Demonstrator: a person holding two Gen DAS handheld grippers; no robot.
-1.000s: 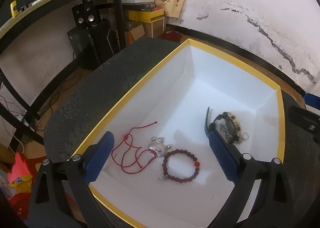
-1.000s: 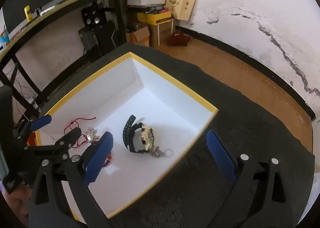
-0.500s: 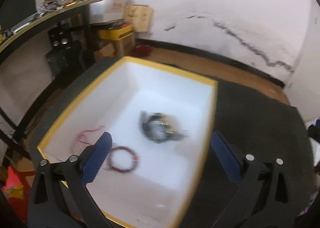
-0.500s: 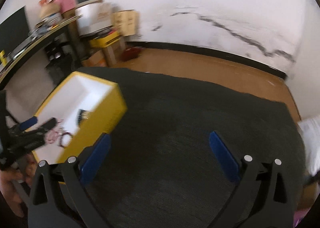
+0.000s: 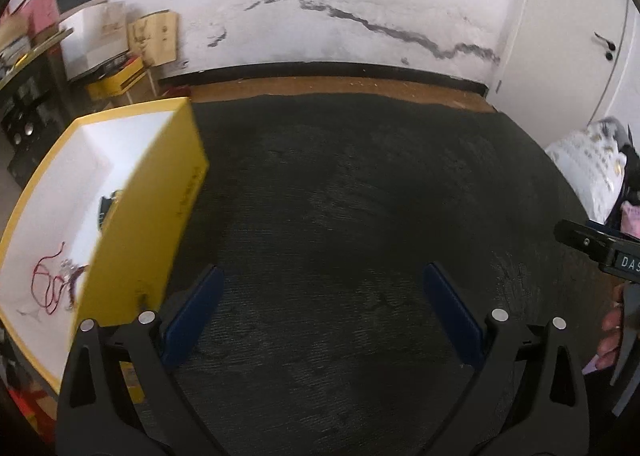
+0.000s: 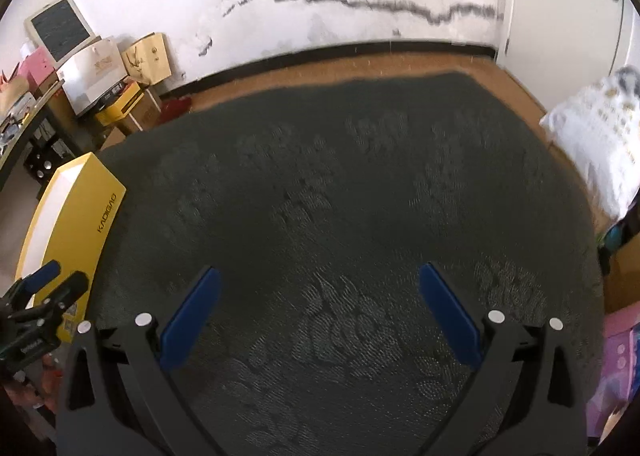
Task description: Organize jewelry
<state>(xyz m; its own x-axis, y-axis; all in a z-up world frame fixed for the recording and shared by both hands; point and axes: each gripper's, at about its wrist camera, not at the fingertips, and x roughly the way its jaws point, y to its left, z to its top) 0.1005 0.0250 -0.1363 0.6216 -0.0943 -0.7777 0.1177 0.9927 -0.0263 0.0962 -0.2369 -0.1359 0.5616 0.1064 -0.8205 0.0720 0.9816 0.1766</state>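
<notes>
Both cameras have swung away from the box since a second ago: then they looked straight down into it, now each faces the bare dark textured tabletop [image 5: 360, 216]. The yellow cardboard box with a white lining [image 5: 160, 216] has slid to the left edge of the left wrist view and shows only as a yellow side wall at the far left of the right wrist view.

The left gripper [image 5: 320, 304] hangs over the cloth at the bottom centre of its frame, blue pads spread wide with nothing between them. The right gripper [image 6: 318, 304] is likewise wide apart and empty.

The jewelry lies inside the box: a thin red cord necklace [image 5: 50, 284] at the lower left of the left wrist view, and higher up a dark wristwatch strap [image 5: 107, 206] just peeking above the wall. Anything else in there is hidden by that wall.

With the pieces gathered in the box and both tools drawn off, empty, the tidying looks finished or nearly so.
</notes>
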